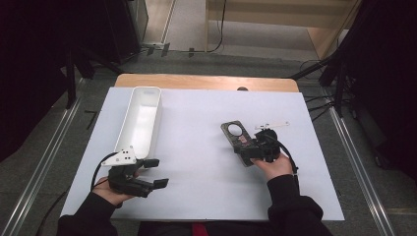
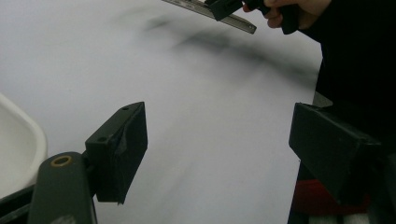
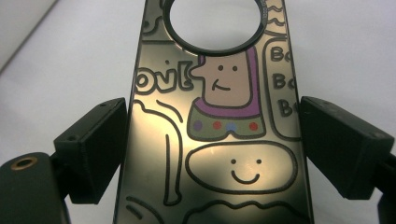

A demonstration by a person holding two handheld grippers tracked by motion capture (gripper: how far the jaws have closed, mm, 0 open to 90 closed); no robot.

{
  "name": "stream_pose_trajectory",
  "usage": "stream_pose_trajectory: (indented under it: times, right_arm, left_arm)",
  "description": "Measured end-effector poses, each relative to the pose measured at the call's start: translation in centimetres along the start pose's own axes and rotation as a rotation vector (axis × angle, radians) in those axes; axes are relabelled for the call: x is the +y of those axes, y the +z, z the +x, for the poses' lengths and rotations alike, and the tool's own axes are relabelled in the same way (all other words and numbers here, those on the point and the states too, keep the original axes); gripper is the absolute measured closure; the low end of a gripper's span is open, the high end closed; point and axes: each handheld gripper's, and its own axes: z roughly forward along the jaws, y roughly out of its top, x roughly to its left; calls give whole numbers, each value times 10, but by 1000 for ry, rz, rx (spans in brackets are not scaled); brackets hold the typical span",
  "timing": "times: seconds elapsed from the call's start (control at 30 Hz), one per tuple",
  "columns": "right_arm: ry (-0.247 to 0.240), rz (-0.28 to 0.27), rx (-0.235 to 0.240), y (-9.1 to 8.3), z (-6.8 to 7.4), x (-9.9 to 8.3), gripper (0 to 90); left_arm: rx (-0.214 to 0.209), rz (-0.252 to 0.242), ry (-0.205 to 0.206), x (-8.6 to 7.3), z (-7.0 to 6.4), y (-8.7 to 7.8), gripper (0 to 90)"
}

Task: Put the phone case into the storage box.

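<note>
Inspecting the flat plate [image 3: 219, 140] first, we find it right of centre in the high view, pinched by its near end in the right gripper [image 1: 256, 147], the jaws bearing on its two long edges. In the right gripper view it carries cartoon drawings on a glossy face and a round hole [image 3: 215, 21] at the top of the frame. We judge it thin, rigid and light, its sheen suggesting a slippery face; the long edges are the sound place to hold, as now, well below the hole. Its long axis runs from lower right to upper left in the high view, holed end pointing away from the person. Whether the far end touches the white surface [image 1: 196, 147] we cannot tell. A pale strip [image 1: 272, 125] lies just beyond. At lower left, the left gripper [image 1: 156, 173] has its jaws spread and empty, just beside the near end of a long white tray [image 1: 153, 123].
</note>
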Motion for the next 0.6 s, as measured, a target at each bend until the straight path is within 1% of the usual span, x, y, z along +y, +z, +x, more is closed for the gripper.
stream_pose_trajectory:
  times: [0.1,0.2,0.3,0.43,0.53,0.6]
  right_arm:
    - [7,-4,20,-1,0,1,106]
    - [9,-2,35,-1,0,1,105]
    - [10,2,55,0,0,2,106]
    - [7,-8,61,-1,1,3,106]
    - [8,-14,64,-2,1,3,105]
    - [7,-17,66,-2,1,3,106]
  left_arm:
    - [-1,-3,-12,4,-2,1,194]
    - [-16,-6,-28,7,-2,2,194]
    - [-11,-1,-32,11,-3,3,194]
    - [3,4,-43,16,-3,5,194]
    - [9,0,-40,21,-3,8,194]
    - [2,-9,-43,25,-4,10,194]
